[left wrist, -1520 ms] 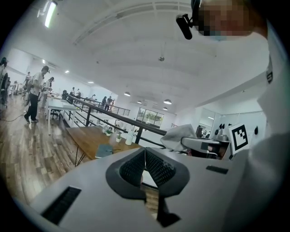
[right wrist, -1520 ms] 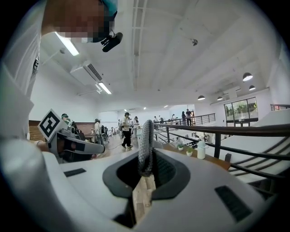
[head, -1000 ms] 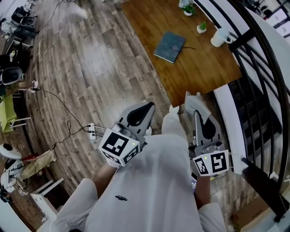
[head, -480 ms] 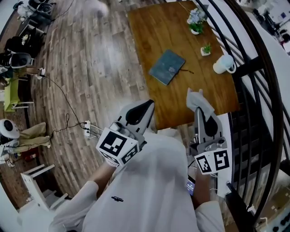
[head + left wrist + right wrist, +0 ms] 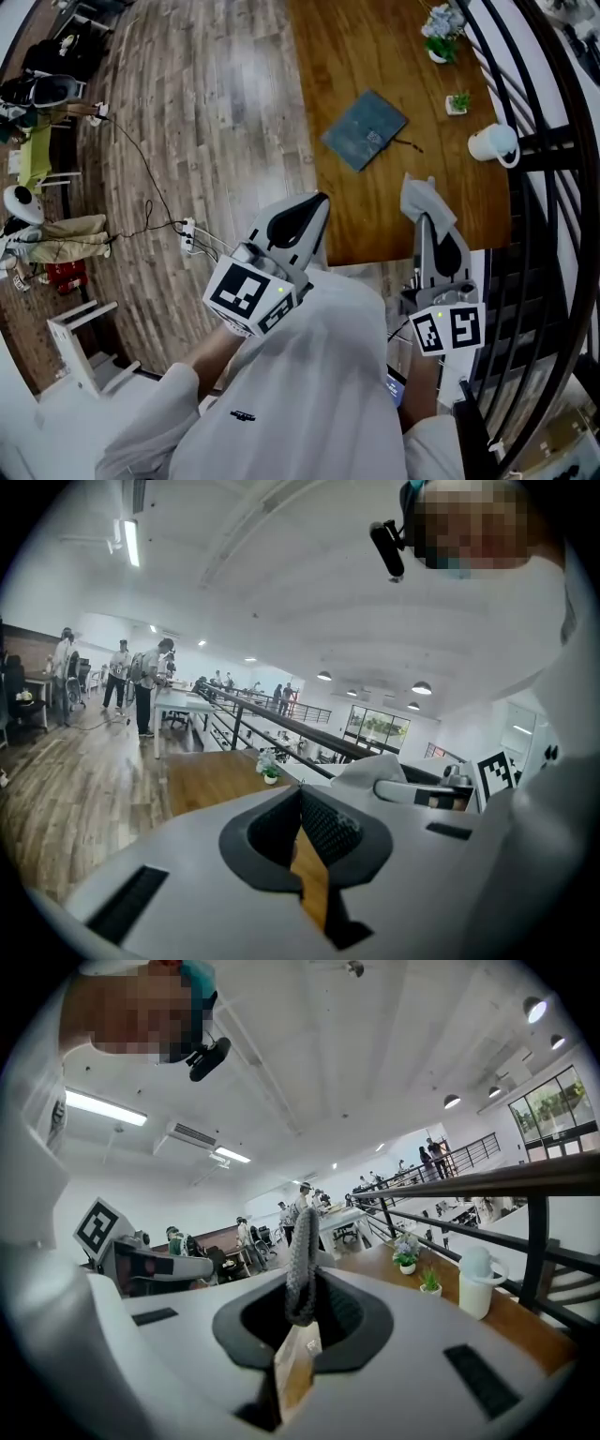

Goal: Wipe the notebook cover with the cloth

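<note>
A blue-grey notebook [image 5: 366, 129] lies shut on the brown wooden table [image 5: 356, 47], ahead of both grippers. My right gripper [image 5: 427, 220] hovers at the table's near edge, shut on a pale grey cloth [image 5: 424, 200] that sticks up from its tips. In the right gripper view the cloth [image 5: 302, 1258] shows as a knitted fold pinched between the jaws. My left gripper [image 5: 314, 204] hangs beside the table's near left corner, jaws closed with nothing in them [image 5: 302, 797]. Neither gripper touches the notebook.
A white mug [image 5: 493, 143] and two small potted plants [image 5: 442, 21] [image 5: 459, 101] stand along the table's right side. A black railing [image 5: 553, 141] runs just right of the table. Cables and a power strip [image 5: 187, 236] lie on the plank floor at left.
The table and notebook have come nearer and shifted right in the head view. Both grippers keep the same pose, the cloth still in the right one.
</note>
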Demonstrator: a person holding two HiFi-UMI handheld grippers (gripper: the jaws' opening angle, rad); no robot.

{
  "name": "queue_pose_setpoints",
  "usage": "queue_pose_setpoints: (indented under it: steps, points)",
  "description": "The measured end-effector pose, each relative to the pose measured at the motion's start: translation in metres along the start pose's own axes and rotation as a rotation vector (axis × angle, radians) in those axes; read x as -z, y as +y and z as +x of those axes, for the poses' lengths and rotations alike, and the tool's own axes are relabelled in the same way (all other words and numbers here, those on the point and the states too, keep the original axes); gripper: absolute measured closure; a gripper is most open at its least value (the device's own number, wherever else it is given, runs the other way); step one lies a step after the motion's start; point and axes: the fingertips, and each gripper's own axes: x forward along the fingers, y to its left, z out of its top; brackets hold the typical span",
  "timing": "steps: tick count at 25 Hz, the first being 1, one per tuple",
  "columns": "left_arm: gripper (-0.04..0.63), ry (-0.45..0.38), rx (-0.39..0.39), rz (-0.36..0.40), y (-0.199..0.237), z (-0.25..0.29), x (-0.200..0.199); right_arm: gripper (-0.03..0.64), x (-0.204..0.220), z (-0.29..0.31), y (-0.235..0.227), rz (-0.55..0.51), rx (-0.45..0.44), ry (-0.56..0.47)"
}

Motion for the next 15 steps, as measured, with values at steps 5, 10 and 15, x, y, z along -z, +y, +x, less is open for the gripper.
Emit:
queue_pose_setpoints:
  steps: [5, 10, 15]
  points:
    - [0.575, 0.047, 0.028, -0.011, 0.013, 0.031, 0.01, 0.598, 0.007, 0.026, -0.018, 0.003, 0.017, 0.023]
    - [0.575, 0.091, 0.068, 0.017, 0.02, 0.044, 0.037, 0.598, 0.027, 0.035, -0.021, 0.025, 0.045, 0.011]
    - [0.575, 0.116, 0.066, -0.001, 0.048, 0.063, 0.045, 0.597, 0.033, 0.067, -0.021, 0.024, 0.05, 0.027]
